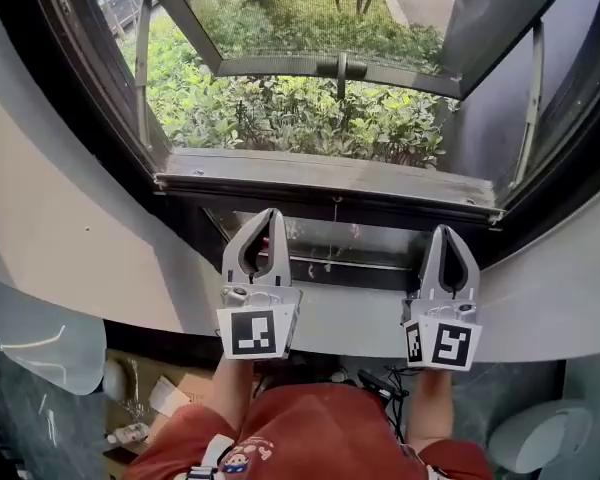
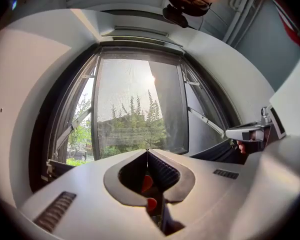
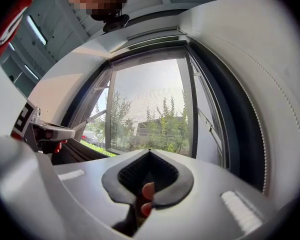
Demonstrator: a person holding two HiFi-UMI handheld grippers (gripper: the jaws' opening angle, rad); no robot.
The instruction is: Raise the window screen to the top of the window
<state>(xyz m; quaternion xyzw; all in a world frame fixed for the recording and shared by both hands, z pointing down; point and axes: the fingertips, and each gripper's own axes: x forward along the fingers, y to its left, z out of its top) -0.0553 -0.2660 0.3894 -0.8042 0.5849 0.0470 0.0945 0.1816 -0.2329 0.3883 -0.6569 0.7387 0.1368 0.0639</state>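
The window screen's fine mesh [image 2: 135, 109] fills the opening in the left gripper view, and the mesh [image 3: 150, 104] also spans it in the right gripper view. In the head view a grey bottom rail [image 1: 330, 180] runs along the foot of the opening, with a small cord hanging at its middle. My left gripper [image 1: 273, 214] is shut and empty, its tips just short of the rail's left half. Shut and empty too, my right gripper [image 1: 448, 230] sits below the rail's right half. Neither touches the rail. Each gripper view shows its own jaws pressed together.
A white sill [image 1: 100, 258] curves under both grippers. Beyond the rail an outward-opened glass sash [image 1: 340, 66] hangs over green shrubs [image 1: 280, 118]. Dark frame posts [image 1: 525, 118] flank the opening. Boxes and clutter [image 1: 150, 398] lie on the floor at lower left.
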